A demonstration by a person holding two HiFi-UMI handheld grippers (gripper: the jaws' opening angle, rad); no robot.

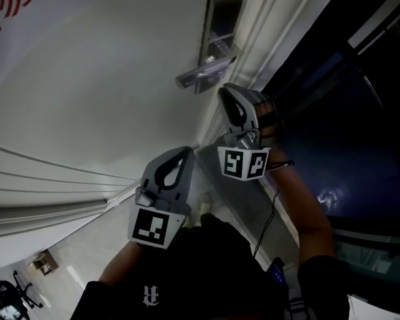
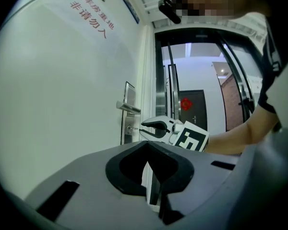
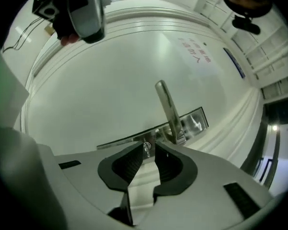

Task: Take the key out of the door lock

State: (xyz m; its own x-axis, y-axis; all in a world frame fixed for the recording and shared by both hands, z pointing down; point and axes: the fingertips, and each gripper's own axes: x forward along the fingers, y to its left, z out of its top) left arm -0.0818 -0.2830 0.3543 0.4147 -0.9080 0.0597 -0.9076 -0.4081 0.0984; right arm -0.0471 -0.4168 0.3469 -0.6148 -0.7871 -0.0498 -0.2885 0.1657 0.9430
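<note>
Where right gripper (image 3: 149,143) faces lock (image 3: 194,122), key (image 3: 147,147) sits between narrowly parted jaws.

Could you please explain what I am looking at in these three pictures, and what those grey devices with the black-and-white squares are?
There is no robot here. A person holds a two-jaw tool, a hand-held gripper, in each hand, and the marker cubes are part of those tools. The head view comes from a camera on the person's head, looking down. The other two views come from a camera riding on each gripper, looking along its jaws.

There is no table. The work is on a white door with a lever handle and a metal lock plate. The right hand-held gripper is up at the lock. Its jaws are slightly apart, with the small key between the tips, apparently not yet clamped. The left hand-held gripper is back from the door, jaws together and empty.
</note>
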